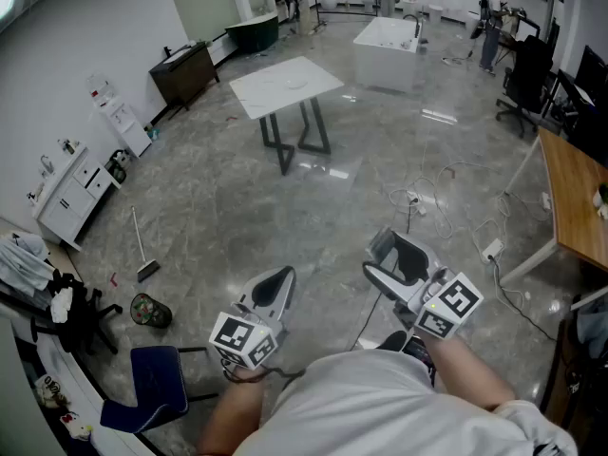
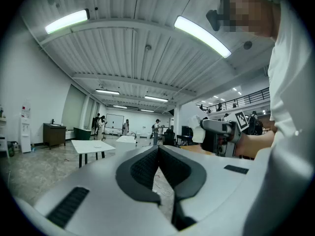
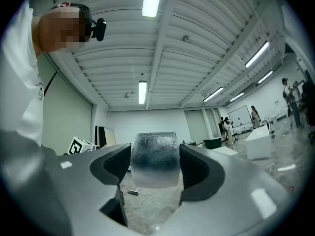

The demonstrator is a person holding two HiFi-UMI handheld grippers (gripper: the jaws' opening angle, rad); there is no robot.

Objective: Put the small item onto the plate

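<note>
My right gripper (image 3: pixel 154 150) is shut on a small frosted translucent block (image 3: pixel 154 162), which fills the gap between both pads. In the head view that gripper (image 1: pixel 400 256) is held at waist height over bare floor, right of my left gripper (image 1: pixel 275 284). The left gripper (image 2: pixel 158 149) is shut, its pads meeting at the tips with nothing between them. A white table (image 1: pixel 285 85) stands several steps ahead with a pale plate (image 1: pixel 295 81) on it. The same table (image 2: pixel 92 146) shows small and far off in the left gripper view.
Cables and a power strip (image 1: pixel 446 207) trail over the grey floor ahead on the right, beside a wooden desk (image 1: pixel 575 198). A white tub (image 1: pixel 388 53) stands beyond the table. A blue chair (image 1: pixel 157 383), a broom (image 1: pixel 142 255) and white cabinets (image 1: pixel 71 193) line the left side.
</note>
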